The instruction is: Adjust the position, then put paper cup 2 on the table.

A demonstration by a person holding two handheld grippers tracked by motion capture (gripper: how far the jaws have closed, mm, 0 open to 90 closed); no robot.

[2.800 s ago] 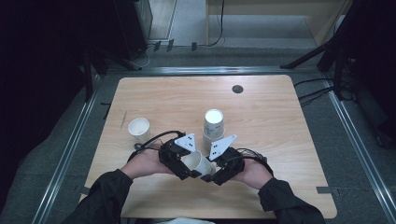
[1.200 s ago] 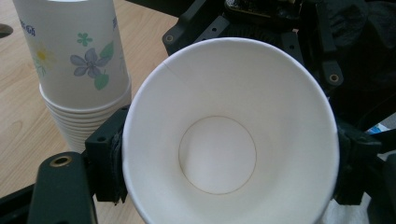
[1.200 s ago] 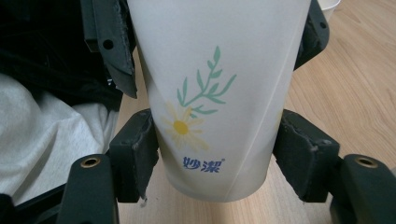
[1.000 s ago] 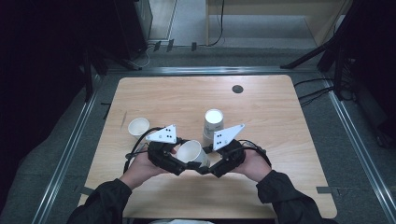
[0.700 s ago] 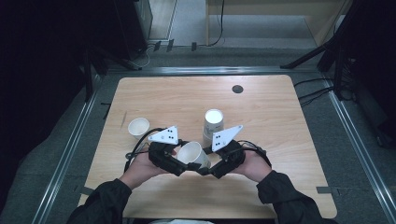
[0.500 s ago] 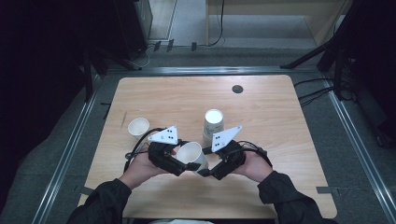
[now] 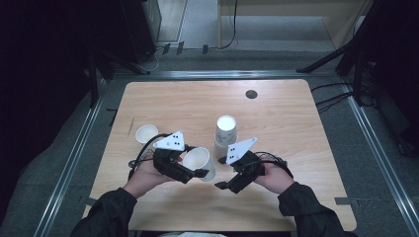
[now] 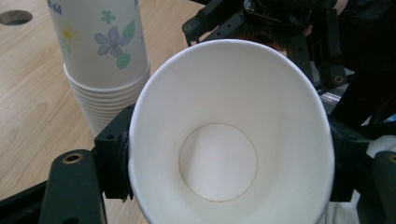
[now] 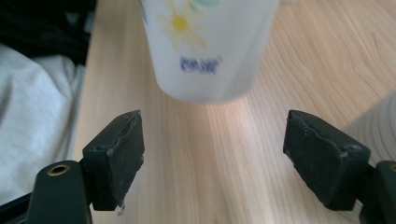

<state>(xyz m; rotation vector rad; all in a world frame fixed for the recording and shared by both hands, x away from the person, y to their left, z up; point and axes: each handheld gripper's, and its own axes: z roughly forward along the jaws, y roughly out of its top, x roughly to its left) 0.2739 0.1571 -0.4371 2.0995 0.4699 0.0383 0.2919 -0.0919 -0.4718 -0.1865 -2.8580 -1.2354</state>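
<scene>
My left gripper [image 7: 193, 172] is shut on a white paper cup [image 7: 200, 162] with a flower print, held tilted above the table's front. In the left gripper view the cup's open mouth [image 8: 231, 140] faces the camera, with a jaw pressed on each side. My right gripper [image 7: 225, 185] is to the right of the cup, and its jaws have just been opening. In the right gripper view the jaws stand wide apart [image 9: 215, 154] with nothing between them. The cup's base [image 9: 205, 46] hangs just beyond their tips.
An upside-down stack of cups [image 7: 226, 131] stands mid-table just behind the grippers, and its rims [image 8: 105, 65] show in the left gripper view. A single upright cup [image 7: 146, 133] sits at the left. A round hole [image 7: 251, 94] lies in the wooden table [image 7: 296, 128] farther back.
The right gripper has let go of the cup's base, opened wide and drawn slightly back to the right. The left gripper keeps the cup in place.
</scene>
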